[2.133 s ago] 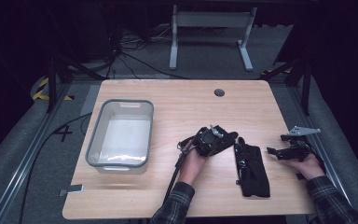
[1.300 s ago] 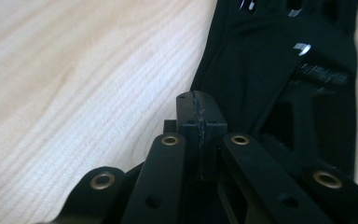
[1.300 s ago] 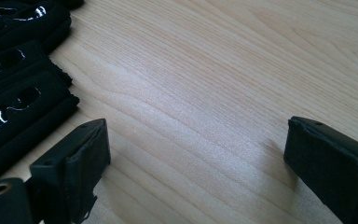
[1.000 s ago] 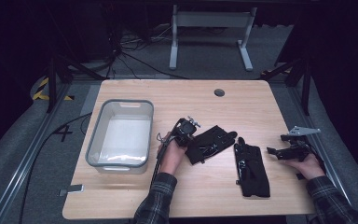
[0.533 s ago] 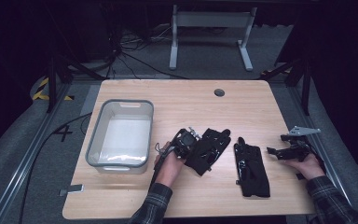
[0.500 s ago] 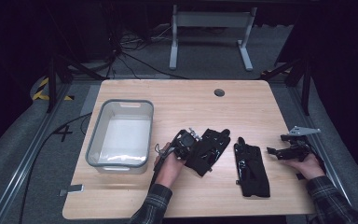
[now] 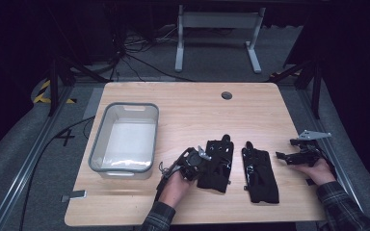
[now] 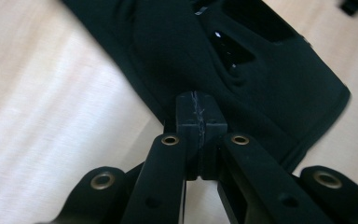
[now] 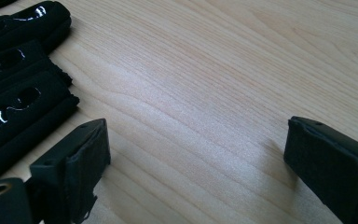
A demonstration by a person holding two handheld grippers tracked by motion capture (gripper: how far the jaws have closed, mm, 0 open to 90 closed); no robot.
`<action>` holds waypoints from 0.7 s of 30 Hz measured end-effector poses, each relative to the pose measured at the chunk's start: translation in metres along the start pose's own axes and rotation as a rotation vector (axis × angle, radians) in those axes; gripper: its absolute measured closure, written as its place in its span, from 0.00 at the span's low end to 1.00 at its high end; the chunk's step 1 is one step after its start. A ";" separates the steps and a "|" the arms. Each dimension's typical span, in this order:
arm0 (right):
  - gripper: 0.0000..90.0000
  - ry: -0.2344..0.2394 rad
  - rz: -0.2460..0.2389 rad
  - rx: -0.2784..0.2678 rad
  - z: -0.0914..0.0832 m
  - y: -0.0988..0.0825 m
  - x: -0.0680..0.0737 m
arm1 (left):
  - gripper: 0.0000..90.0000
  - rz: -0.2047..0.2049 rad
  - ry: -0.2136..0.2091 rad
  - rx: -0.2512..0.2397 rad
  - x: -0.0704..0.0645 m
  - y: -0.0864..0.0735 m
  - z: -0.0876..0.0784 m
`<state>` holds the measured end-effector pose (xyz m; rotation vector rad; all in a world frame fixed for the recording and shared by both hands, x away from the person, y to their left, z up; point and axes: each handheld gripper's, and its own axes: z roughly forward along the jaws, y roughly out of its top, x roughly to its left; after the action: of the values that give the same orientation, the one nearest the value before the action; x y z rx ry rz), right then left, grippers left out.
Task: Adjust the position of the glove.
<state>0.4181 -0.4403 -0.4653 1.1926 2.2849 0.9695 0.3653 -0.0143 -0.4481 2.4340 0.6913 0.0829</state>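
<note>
I judged the step in hand to be dragging the left glove by its edge with my left hand-held gripper, probably toward the clear bin at the left of the counter, so doing it well meant keeping the pinch firm and low on the hem and moving slowly enough that the soft cloth did not slip out. In the left gripper view the jaws of that hand-held gripper stood pressed together with the black fabric at their tips; I took it as pinching the glove's edge, though the closed pads hid how much cloth they held. I thought a shallow bite could let go if I pulled fast, and a lift before the bin's rim would be needed so the glove did not snag on the wall. In the high view that glove lay just right of my left hand-held gripper, touching it, near the near edge of the counter, with the bin close by on the left. A 2nd glove lay just beside the 1st, to its right and apart from it. My right hand-held gripper rested farther right with its jaws spread wide over bare wood, the 2nd glove just to its left and not touched.
</note>
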 end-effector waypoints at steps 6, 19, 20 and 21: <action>0.09 0.000 0.000 0.000 0.000 0.000 0.000 | 1.00 0.025 -0.005 -0.029 -0.005 0.004 -0.006; 0.09 0.000 -0.001 0.001 0.000 0.000 0.000 | 1.00 0.066 0.016 -0.070 0.011 0.043 0.013; 0.09 0.000 0.000 0.000 0.000 0.000 0.000 | 1.00 0.065 0.002 -0.036 0.011 0.043 0.024; 0.09 0.000 0.000 0.000 0.000 0.000 0.000 | 1.00 0.065 0.002 -0.036 0.011 0.043 0.024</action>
<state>0.4181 -0.4403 -0.4654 1.1923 2.2849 0.9695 0.3998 -0.0506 -0.4441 2.4225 0.6068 0.1222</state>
